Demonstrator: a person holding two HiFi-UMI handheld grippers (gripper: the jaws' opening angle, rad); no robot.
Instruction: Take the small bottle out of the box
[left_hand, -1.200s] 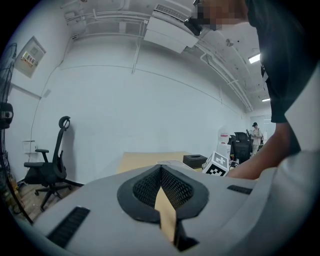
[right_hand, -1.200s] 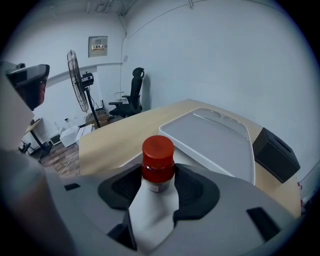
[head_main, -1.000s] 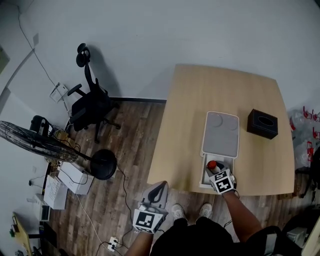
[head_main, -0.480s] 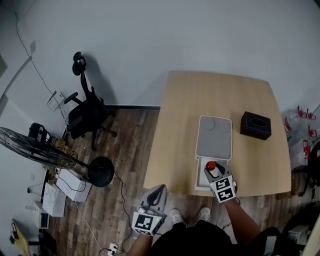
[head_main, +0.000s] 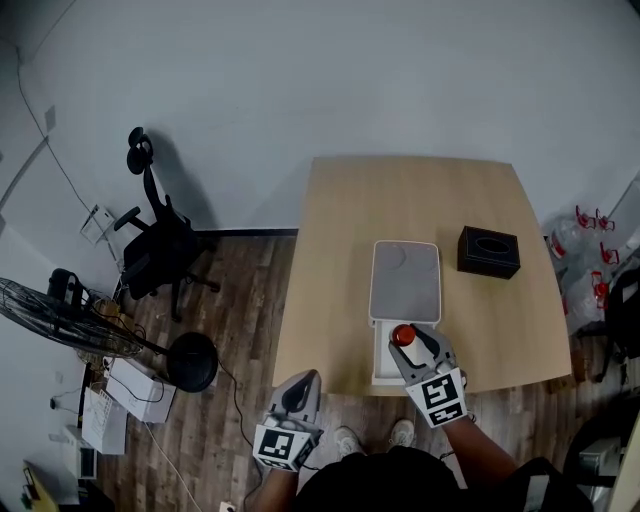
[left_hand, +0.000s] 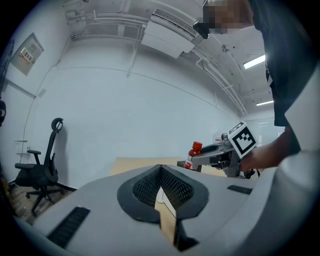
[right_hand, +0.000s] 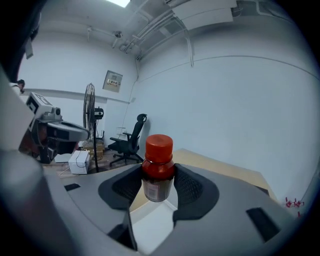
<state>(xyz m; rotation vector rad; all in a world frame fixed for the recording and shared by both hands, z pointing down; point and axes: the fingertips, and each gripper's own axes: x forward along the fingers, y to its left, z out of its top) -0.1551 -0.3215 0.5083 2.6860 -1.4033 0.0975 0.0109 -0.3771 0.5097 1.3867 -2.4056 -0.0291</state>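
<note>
While the right gripper (head_main: 406, 342) pinches the small bottle (head_main: 403, 335) around its body, the bottle stands upright – long axis vertical, red cap on top – and its base hangs clear above the open near end of the white box (head_main: 379, 366). In the right gripper view its pads (right_hand: 128, 187) press on both sides of the bottle, just under the cap. A grey lid (head_main: 405, 281) covers the far part of the box on the wooden table (head_main: 420, 190). The left gripper (head_main: 299, 384) hangs off the table's near edge, over the floor, jaws pressed together with nothing between them.
</note>
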